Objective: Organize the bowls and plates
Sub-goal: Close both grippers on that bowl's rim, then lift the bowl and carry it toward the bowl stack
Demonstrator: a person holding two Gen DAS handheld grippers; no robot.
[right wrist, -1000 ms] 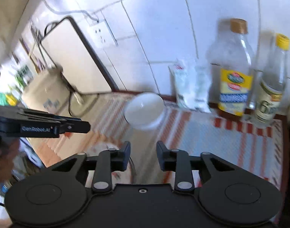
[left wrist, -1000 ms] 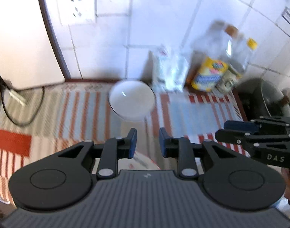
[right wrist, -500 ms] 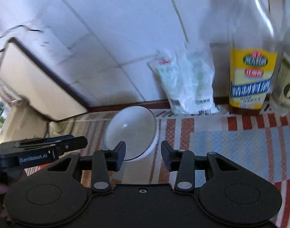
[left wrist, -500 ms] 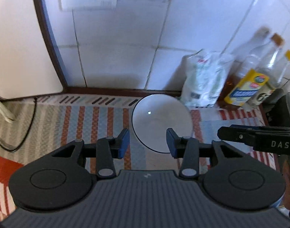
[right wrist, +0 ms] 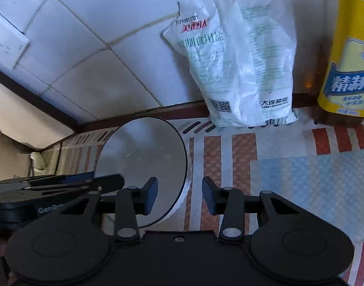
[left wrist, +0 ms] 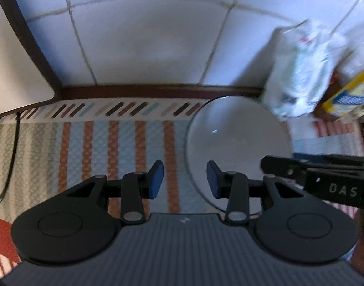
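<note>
A white bowl point(left wrist: 239, 143) sits near the worktop's point(left wrist: 98, 147) back edge, just beside a salt bag point(right wrist: 239, 71). The left hand-held gripper point(left wrist: 183, 182), narrowly parted and closing, straddles its left rim; the right hand-held gripper point(right wrist: 179, 195), narrowly parted, straddles its right rim, neither gripping.

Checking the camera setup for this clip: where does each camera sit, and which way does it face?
Left wrist: on the left gripper, angled down at the white bowl and striped mat; its own jaws are closing, empty; the right gripper crosses at right.
Right wrist: on the right gripper, angled down at the bowl, jaws apart astride its rim; the left gripper enters at left.
Shared: bowl, mat, salt bag, tiled wall.
</note>
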